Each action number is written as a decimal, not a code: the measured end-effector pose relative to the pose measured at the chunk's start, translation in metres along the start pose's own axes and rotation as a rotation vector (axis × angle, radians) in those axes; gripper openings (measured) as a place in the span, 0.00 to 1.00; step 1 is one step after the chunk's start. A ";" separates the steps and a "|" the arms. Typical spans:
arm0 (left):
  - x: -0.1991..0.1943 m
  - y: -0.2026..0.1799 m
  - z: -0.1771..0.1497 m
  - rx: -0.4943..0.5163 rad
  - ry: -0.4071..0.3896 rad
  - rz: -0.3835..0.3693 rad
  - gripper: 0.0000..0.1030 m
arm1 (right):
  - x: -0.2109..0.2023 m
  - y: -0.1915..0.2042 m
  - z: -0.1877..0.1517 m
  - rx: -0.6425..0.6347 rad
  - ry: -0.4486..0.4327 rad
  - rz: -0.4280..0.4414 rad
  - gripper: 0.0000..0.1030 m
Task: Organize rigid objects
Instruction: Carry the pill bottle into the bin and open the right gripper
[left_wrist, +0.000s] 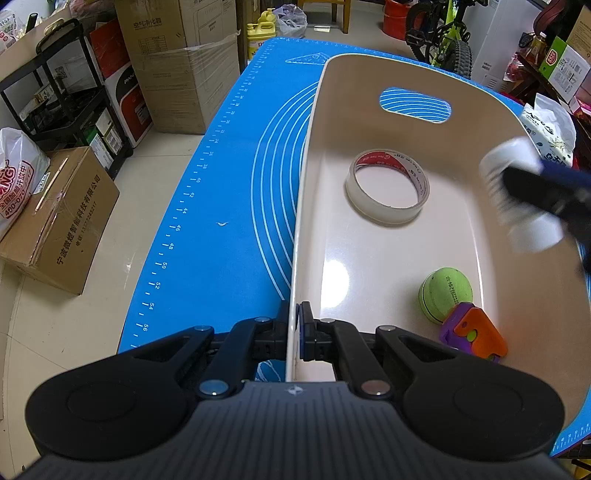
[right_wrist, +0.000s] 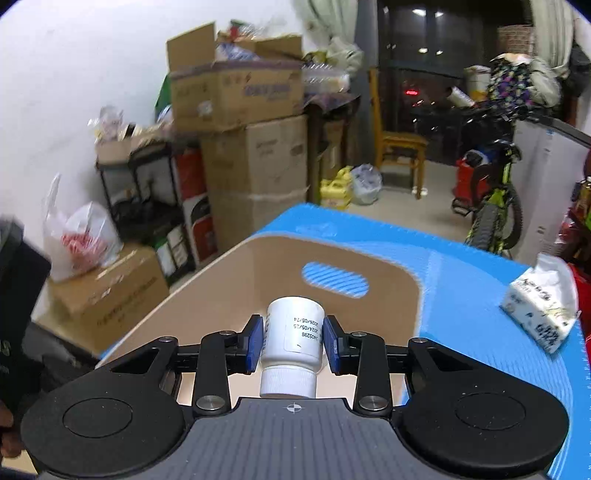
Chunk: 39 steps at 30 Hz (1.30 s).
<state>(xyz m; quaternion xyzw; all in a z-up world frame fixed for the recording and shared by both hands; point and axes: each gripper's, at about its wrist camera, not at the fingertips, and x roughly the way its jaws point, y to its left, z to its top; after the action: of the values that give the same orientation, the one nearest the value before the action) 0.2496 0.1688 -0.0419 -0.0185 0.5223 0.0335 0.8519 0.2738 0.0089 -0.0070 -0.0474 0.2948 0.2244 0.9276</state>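
White bottle (right_wrist: 291, 330) label: 2024/05/25, 2405298; blue mat (left_wrist: 207, 229) ruler scale: 40–56; cardboard box (left_wrist: 62, 225): 宁波微想智能科技有限公司

The left wrist view looks steeply down from close above the near wall of the beige bin (left_wrist: 369, 85) on the blue mat (left_wrist: 229, 177). The right wrist view faces shallower, over the same bin (right_wrist: 258, 266) from its other side. Both share bin, mat and the cartons behind.

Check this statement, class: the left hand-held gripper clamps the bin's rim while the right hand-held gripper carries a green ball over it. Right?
Not quite. The right hand-held gripper carries a white bottle, as the right wrist view shows; the green ball already lies in the bin. The rest holds.
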 end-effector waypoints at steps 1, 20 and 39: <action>0.000 0.000 0.000 0.000 0.000 0.000 0.05 | 0.004 0.003 -0.002 -0.005 0.016 0.003 0.41; 0.000 0.000 0.000 0.000 -0.001 0.001 0.05 | 0.045 0.030 -0.034 -0.109 0.285 0.006 0.41; 0.001 -0.002 0.001 0.003 -0.001 0.001 0.05 | 0.000 0.001 -0.021 0.028 0.129 0.044 0.71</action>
<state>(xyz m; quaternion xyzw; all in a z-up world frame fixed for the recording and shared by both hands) 0.2514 0.1668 -0.0418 -0.0169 0.5220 0.0329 0.8521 0.2627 0.0054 -0.0244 -0.0421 0.3579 0.2371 0.9022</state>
